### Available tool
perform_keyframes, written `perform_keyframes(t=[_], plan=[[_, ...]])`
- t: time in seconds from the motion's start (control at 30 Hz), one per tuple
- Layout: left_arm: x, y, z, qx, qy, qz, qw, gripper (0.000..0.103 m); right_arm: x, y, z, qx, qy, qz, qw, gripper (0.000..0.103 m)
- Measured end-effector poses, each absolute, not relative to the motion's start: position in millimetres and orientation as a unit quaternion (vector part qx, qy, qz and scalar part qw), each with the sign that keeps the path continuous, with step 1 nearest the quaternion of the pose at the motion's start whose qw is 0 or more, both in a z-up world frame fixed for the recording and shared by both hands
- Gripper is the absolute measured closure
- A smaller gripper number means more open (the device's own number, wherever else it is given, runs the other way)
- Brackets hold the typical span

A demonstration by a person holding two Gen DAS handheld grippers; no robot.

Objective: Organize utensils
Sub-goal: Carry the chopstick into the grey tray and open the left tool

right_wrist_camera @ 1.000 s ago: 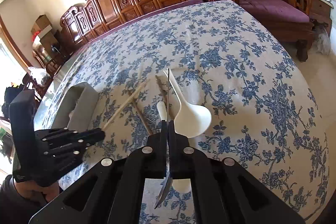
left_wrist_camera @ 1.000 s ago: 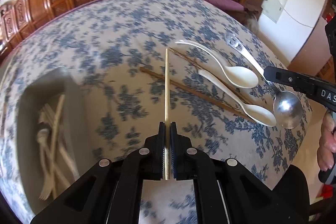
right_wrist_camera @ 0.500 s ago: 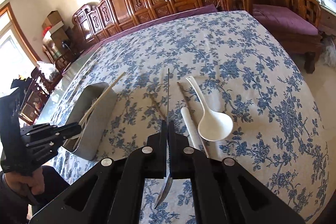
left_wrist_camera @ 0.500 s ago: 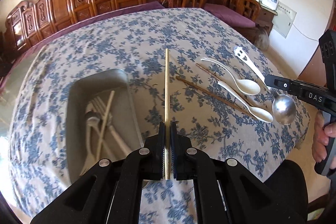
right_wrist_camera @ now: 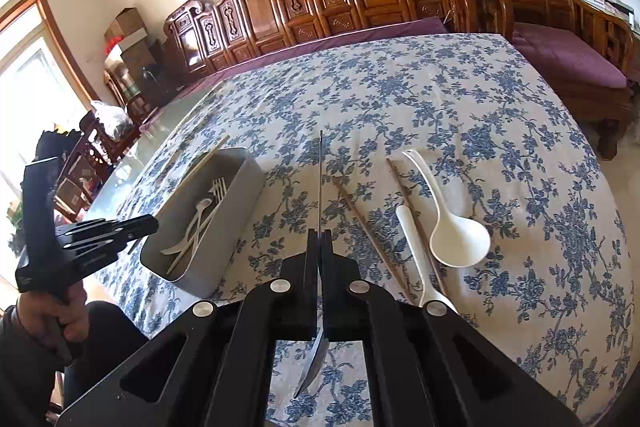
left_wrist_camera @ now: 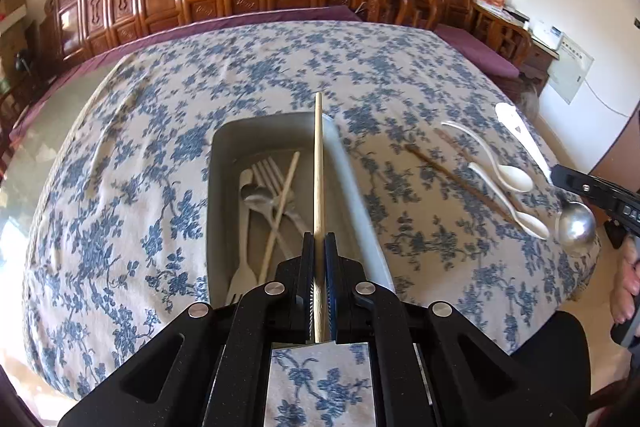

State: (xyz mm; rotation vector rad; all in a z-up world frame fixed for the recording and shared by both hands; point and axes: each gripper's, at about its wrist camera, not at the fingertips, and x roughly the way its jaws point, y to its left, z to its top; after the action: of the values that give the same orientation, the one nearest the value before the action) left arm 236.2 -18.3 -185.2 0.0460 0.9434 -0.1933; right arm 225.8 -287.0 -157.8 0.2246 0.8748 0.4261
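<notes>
Left tongs [left_wrist_camera: 319, 247] clamping round wooden chopstick [left_wrist_camera: 318, 163], above grey rectangular tray [left_wrist_camera: 260, 133]

Both wrist views downward; shared tray [left_wrist_camera: 224, 163]

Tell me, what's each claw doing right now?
Left gripper shut on light chopstick, over gray bin. Right gripper shut on metal spoon. Nothing blocking.

The gray tray's [left_wrist_camera: 256, 135] near end hides behind the left gripper's fingers [left_wrist_camera: 308, 267]; its right wall is blurred.
</notes>
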Motion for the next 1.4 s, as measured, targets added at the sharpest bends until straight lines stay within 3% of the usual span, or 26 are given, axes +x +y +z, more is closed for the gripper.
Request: perform_keyframes(t=[0.6,1.4], plan=[[261.7,-18.3,-237.7,0.014,0.491,-0.1,0.865,0.099,224.1,-267.1,-174.0,0.095,0.439,0.209,0.869,0.101],[247.0,24.6,-207.8,0.018,0.45,-0.088,0.888,0.098,244.7,-186.0,-158.0,0.068,0.436,0.249,0.862,0.101]])
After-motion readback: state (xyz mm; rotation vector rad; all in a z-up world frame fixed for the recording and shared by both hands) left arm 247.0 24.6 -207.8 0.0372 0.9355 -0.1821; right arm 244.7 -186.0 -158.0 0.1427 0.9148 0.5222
